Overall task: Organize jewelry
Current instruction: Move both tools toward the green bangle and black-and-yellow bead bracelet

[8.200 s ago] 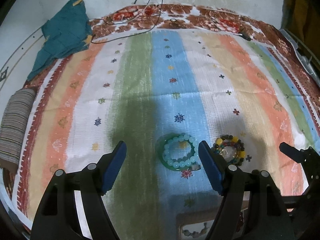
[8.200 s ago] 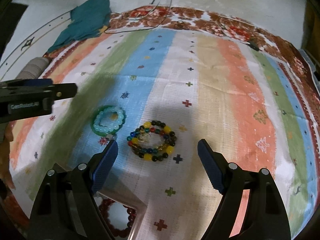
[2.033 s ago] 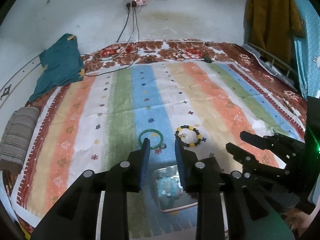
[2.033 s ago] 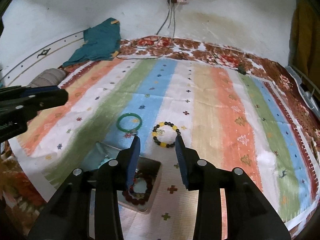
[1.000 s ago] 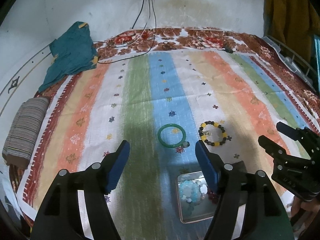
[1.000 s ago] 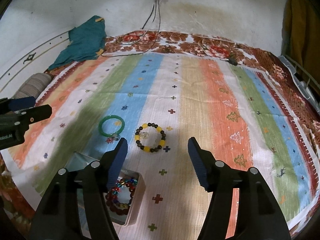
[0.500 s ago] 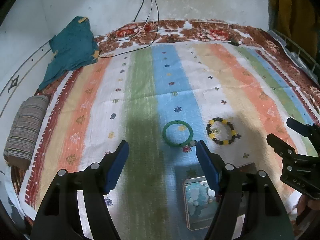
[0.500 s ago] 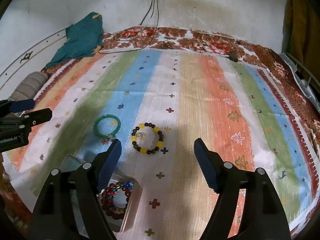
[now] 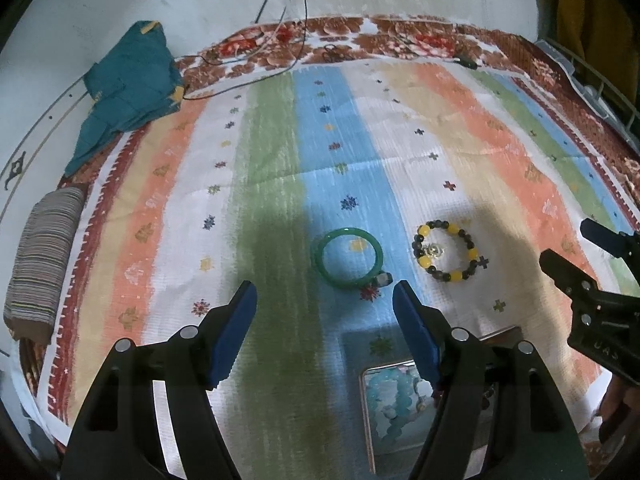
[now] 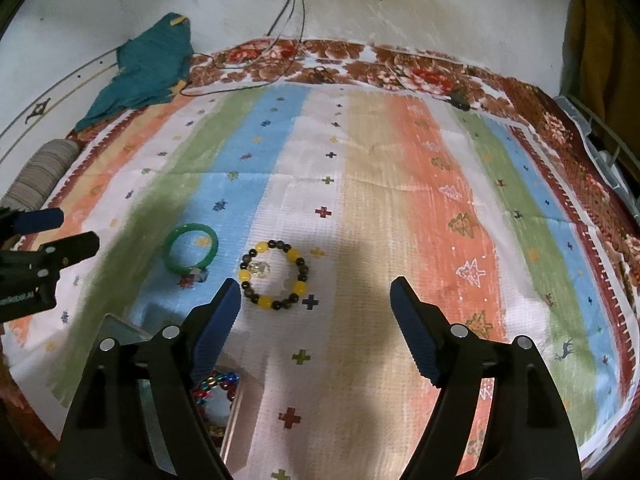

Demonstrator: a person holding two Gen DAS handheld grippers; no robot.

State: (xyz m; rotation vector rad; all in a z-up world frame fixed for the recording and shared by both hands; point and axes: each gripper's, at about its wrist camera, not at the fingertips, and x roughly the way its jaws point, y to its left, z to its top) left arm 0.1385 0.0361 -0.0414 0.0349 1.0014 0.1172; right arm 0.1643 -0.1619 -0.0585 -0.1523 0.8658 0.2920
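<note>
Left gripper (image 9: 324, 300): black frame, ribbed blue pads spread wide with nothing between them, hovering just short of the green bangle.
Right gripper (image 10: 316, 300): same build, pads spread wide and empty, held over the cloth just right of the beaded bracelet.
Green bangle (image 9: 347, 258): smooth, glossy solid ring lying flat on the blue stripe, a small pale tag at its near edge.
Beaded bracelet (image 9: 446, 254): round yellow and dark beads strung in a loose circle with one clear faceted charm, flat on the white stripe, near the bangle but apart from it.
Tray (image 9: 366, 420): shiny metal rectangle near the grippers, holding pale aqua beads; the right view shows dark red and multicoloured beads (image 10: 218, 384) inside.
Cloth (image 9: 272, 152): coarse woven spread, striped, dotted with small crosses and flowers.
</note>
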